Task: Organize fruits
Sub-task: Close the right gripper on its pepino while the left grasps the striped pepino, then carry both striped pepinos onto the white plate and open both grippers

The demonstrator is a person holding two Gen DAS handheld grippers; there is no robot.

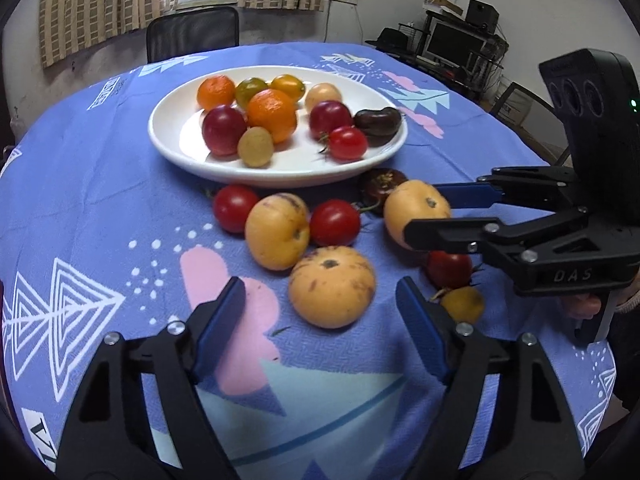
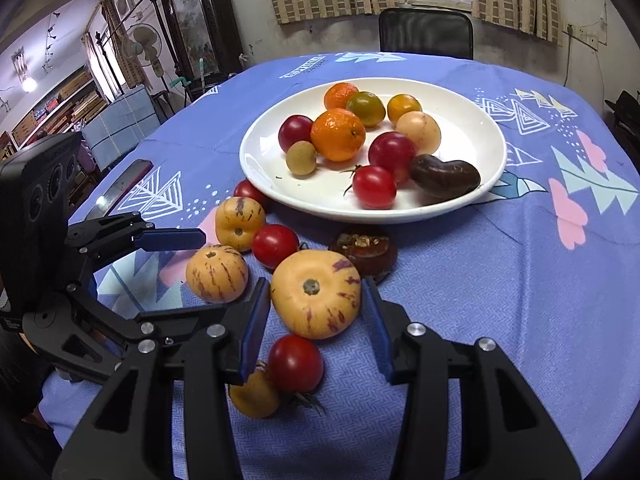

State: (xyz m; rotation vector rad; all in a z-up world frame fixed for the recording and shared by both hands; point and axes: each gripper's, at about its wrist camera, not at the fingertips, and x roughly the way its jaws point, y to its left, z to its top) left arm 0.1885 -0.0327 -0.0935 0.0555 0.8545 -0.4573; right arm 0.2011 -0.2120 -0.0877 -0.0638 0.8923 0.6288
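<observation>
A white plate in the middle of the table holds oranges, red tomatoes and other small fruit. In front of it lie three yellow striped melons, red tomatoes and a dark tomato. My right gripper has both pads pressed against one striped melon, which rests on the cloth. My left gripper is open. Another striped melon lies between its fingertips, untouched. The third melon sits beside a red tomato.
A red tomato and a small yellow fruit lie just under my right gripper. A dark flat object lies near the table's left edge. A black chair stands at the far side. The blue cloth is bare to the right.
</observation>
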